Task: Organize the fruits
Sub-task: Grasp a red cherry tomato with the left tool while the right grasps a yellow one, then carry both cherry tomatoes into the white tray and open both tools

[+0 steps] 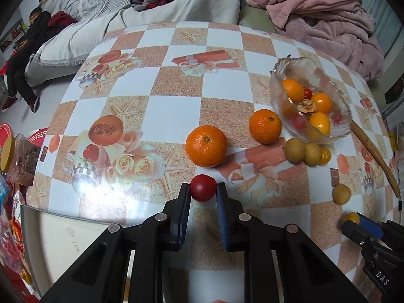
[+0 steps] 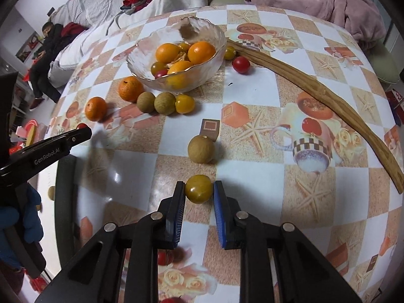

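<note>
**Gripping two small fruits, one in each gripper**

Pinching a red cherry tomato [image 1: 203, 188], the left gripper [image 1: 203, 189] is clenched on it across its widest part, near the table's [image 1: 176, 88] near edge. The right gripper [image 2: 198, 189] is likewise clamped on a yellow cherry tomato [image 2: 198, 188], just in front of a brown longan [image 2: 201, 149]. Both fruits are probably light, smooth and easily bruised, so a gentle squeeze across the middle seems wisest. A glass bowl [image 2: 214, 38] is sitting toward the table's far edge, holding several small oranges and cherry tomatoes. Two mandarins [image 1: 206, 145], two more longans [image 2: 146, 102] and other tomatoes are lying loose beside it.
</note>
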`<state>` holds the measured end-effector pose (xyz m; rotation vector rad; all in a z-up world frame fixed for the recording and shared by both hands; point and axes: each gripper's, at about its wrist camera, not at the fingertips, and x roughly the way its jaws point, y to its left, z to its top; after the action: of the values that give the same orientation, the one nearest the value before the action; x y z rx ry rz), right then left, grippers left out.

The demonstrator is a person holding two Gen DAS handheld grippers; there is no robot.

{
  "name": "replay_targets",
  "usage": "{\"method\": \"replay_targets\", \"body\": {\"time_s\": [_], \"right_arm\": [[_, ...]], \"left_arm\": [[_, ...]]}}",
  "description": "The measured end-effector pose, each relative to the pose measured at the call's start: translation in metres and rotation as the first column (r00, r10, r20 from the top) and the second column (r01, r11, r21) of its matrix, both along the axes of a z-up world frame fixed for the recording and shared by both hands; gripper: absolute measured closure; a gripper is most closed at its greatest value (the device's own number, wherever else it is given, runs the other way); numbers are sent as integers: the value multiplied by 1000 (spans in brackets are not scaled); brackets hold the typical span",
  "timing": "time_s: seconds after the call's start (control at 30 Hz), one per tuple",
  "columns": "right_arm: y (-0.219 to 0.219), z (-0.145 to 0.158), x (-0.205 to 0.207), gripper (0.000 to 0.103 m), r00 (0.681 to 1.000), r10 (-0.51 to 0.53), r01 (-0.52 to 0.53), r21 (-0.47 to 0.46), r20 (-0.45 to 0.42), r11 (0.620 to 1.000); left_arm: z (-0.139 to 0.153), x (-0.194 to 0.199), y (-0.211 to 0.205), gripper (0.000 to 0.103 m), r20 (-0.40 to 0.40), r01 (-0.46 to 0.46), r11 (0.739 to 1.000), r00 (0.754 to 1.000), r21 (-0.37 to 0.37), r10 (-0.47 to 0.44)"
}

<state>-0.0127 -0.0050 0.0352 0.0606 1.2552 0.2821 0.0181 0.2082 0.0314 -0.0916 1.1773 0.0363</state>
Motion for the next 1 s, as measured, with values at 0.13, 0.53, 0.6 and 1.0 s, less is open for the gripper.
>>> {"method": "replay_targets", "body": {"time_s": [0.13,0.53,0.6,1.0], "right_arm": [[-1,9,-7,79,1000,3,-3,13,2,1000],[30,27,-23,79,997,66,-67,26,25,997],[40,30,-25,79,996,87,-88,29,29,996],[140,43,-43,79,957,288,-290,63,44,955]], "left_arm": [[13,-11,1,81,21,3,1000,1000,-15,-3],[37,-64,28,81,50,-35,999,998,-21,36],[38,-74,38,81,49,-58,998,997,-23,59],[39,-146,110,81,36,-223,975,974,16,223]]}}
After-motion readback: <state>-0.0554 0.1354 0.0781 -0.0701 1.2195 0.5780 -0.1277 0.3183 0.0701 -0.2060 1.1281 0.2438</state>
